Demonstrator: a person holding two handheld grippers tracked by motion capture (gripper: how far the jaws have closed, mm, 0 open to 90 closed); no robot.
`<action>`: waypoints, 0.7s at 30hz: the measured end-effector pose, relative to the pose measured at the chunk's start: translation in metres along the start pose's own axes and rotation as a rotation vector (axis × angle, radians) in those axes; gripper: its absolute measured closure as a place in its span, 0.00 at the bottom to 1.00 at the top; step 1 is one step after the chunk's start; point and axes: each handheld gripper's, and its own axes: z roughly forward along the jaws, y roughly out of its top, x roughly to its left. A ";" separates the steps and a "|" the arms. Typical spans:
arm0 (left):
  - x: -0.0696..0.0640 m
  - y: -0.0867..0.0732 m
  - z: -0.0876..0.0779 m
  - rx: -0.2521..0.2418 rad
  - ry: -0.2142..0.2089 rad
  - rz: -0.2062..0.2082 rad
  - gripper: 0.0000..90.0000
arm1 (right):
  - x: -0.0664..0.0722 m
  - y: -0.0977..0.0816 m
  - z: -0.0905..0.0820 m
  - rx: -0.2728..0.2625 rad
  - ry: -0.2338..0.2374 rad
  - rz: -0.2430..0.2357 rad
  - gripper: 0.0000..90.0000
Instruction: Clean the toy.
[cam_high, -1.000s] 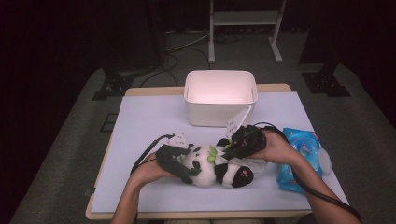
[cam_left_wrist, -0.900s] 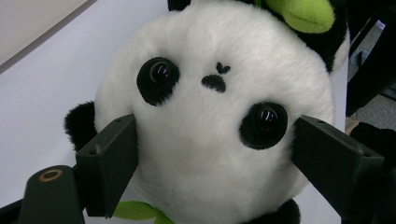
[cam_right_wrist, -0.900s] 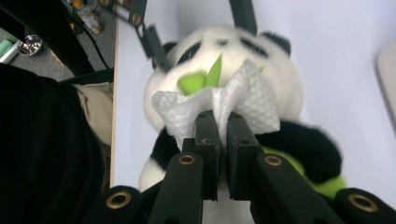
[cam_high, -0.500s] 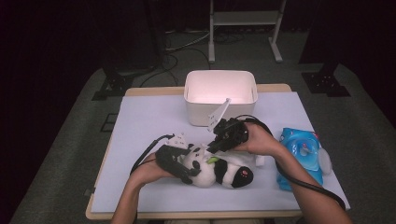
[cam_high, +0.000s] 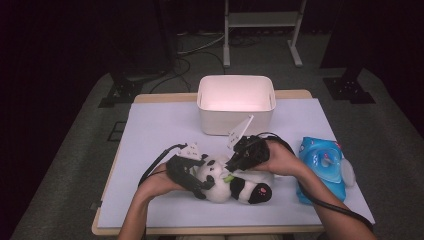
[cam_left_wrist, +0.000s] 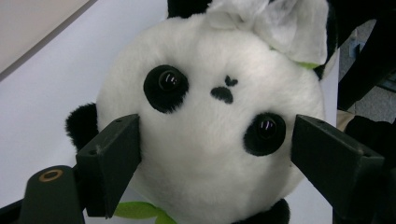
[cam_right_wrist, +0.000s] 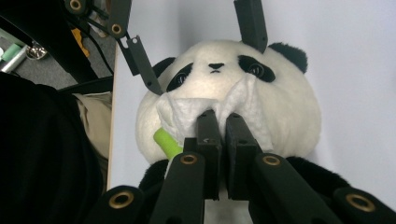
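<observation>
Left gripper (cam_left_wrist: 215, 154): black blocky jaws, brass-ringed screw at base. Right gripper (cam_right_wrist: 223, 123): black linkage arms, brass-ringed pivots, white angular plate, thick black cable. Forearms bare.

This looks like a lab or recording studio rather than a home. A wooden table with a pale lilac cover (cam_high: 160, 125) stands on grey carpet (cam_high: 75, 165) at the centre of the frame, ringed by darkness. Black cables (cam_high: 190, 55) trail across the floor at the upper middle, near a white metal stand (cam_high: 262, 20) and black equipment bases (cam_high: 350, 90) at the upper right.
</observation>
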 end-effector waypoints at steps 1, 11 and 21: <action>-0.001 0.001 -0.001 -0.012 0.000 0.000 0.18 | 0.001 -0.001 0.000 -0.004 0.000 0.000 0.95; -0.009 0.016 -0.003 -0.045 -0.008 0.054 0.23 | 0.010 -0.010 0.001 -0.039 -0.004 -0.007 0.95; -0.018 0.032 -0.002 -0.107 -0.057 0.129 0.41 | 0.010 -0.012 0.001 -0.055 -0.006 0.000 0.94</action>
